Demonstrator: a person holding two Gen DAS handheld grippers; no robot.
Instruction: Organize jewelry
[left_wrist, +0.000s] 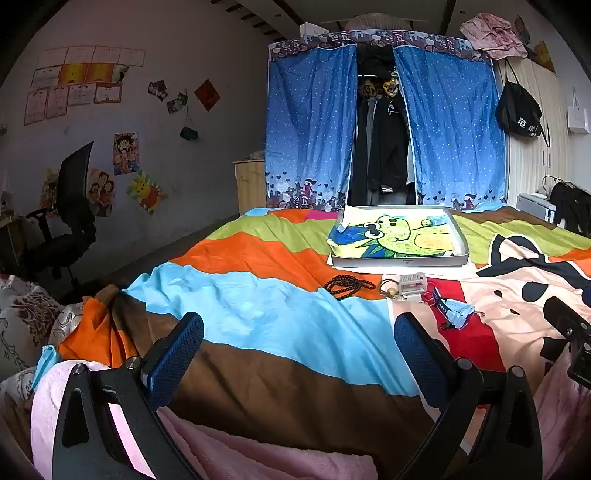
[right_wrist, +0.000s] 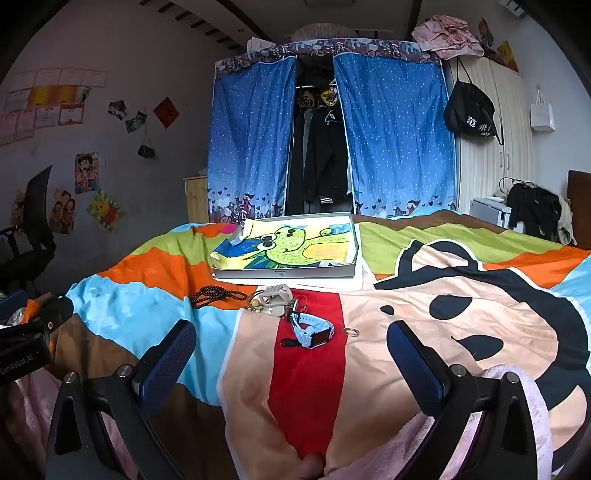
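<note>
Your left tool (left_wrist: 299, 332) and right tool (right_wrist: 291, 339): jaws wide, empty, over bedspread (right_wrist: 443, 295). Beads (right_wrist: 216, 294), blue watch (right_wrist: 314, 330), ring (right_wrist: 351, 331) near tray (right_wrist: 284, 274) front edge.

On the bedspread (right_wrist: 424, 295), beads (right_wrist: 216, 294) lie left of the watch (right_wrist: 313, 330), tray (right_wrist: 284, 274) behind both.

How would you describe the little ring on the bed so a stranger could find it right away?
Start at the shallow grey box lined with a frog drawing on the bedspread. Nearer the camera lies a light blue watch; the ring is just right of it, alone on peach fabric, a bare thin metal loop.
</note>
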